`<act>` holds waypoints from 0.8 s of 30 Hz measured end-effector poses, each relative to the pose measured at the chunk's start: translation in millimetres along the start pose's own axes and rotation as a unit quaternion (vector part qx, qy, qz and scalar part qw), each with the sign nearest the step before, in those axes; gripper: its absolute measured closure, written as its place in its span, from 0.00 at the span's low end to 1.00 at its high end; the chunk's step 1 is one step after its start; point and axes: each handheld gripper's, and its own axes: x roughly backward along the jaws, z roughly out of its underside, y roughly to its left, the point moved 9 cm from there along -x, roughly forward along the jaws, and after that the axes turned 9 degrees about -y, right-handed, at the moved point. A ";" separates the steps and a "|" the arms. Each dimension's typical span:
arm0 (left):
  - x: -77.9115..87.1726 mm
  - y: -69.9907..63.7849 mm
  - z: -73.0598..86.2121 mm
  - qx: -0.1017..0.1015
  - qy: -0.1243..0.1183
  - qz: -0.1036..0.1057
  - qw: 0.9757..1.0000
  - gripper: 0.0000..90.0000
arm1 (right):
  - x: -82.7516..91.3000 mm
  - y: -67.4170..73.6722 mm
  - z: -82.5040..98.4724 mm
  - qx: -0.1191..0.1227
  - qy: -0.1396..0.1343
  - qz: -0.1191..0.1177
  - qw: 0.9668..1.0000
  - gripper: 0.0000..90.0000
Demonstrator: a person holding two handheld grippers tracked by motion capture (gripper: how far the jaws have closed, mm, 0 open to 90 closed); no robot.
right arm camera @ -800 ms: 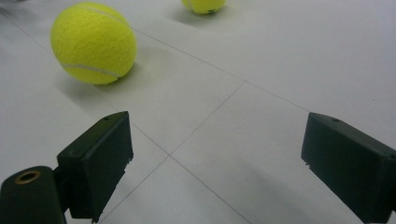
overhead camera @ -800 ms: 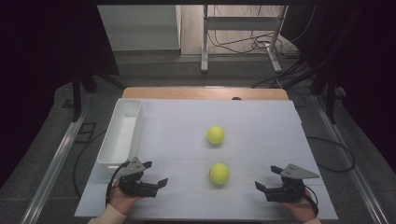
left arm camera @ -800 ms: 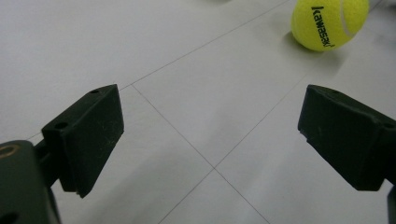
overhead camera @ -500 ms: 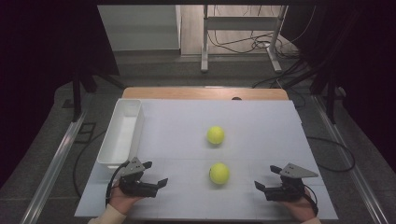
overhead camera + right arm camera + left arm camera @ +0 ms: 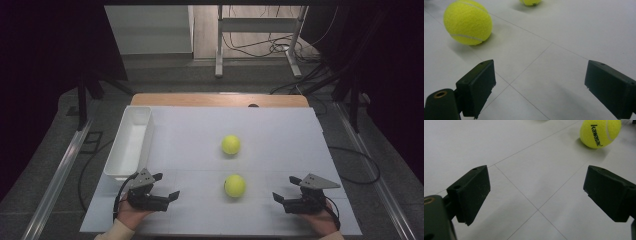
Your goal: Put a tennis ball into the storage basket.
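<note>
Two yellow tennis balls lie on the white table: the near ball [image 5: 234, 185] between my two grippers and the far ball [image 5: 231, 144] behind it. My left gripper [image 5: 166, 186] rests low at the front left, open and empty, pointing right toward the near ball [image 5: 600, 132]. At the front right my right gripper [image 5: 286, 190] is open with nothing between its jaws, pointing left. In the right gripper view the near ball [image 5: 468, 22] lies ahead to the left and the far ball [image 5: 530, 2] peeks in at the top edge.
A white rectangular bin [image 5: 131, 141] stands along the table's left side, just beyond my left gripper. The white table top [image 5: 280, 135] has faint seam lines. Beyond the table are a wooden edge, cables and a metal stand on the floor.
</note>
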 end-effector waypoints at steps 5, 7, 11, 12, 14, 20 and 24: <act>0.8 -1.6 -0.7 -0.002 -0.002 -0.001 1.000 0.09 | 2.2 2.5 -0.8 0.002 -0.003 -0.004 1.000 0.11; 0.9 -3.0 -0.9 -0.003 -0.002 -0.001 1.000 0.09 | 3.5 4.6 -2.1 0.004 -0.007 -0.004 1.000 0.12; 0.6 -3.9 -1.2 -0.005 -0.002 -0.001 1.000 0.09 | 3.1 5.0 -1.8 0.005 -0.005 -0.002 1.000 0.12; 0.5 -3.7 -1.0 -0.006 -0.001 -0.001 1.000 0.09 | 3.1 4.5 -1.7 0.005 -0.004 -0.001 1.000 0.12; 0.8 -3.5 -0.8 -0.004 0.000 -0.002 1.000 0.09 | 3.4 4.1 -1.9 0.005 -0.005 -0.001 1.000 0.12; 1.1 -3.9 -2.1 -0.004 -0.001 -0.002 1.000 0.09 | 3.5 3.7 -2.0 0.003 -0.006 0.000 1.000 0.12; 0.9 -5.4 -4.3 -0.006 -0.003 -0.001 1.000 0.09 | 4.5 3.7 -1.5 0.004 -0.005 0.002 1.000 0.12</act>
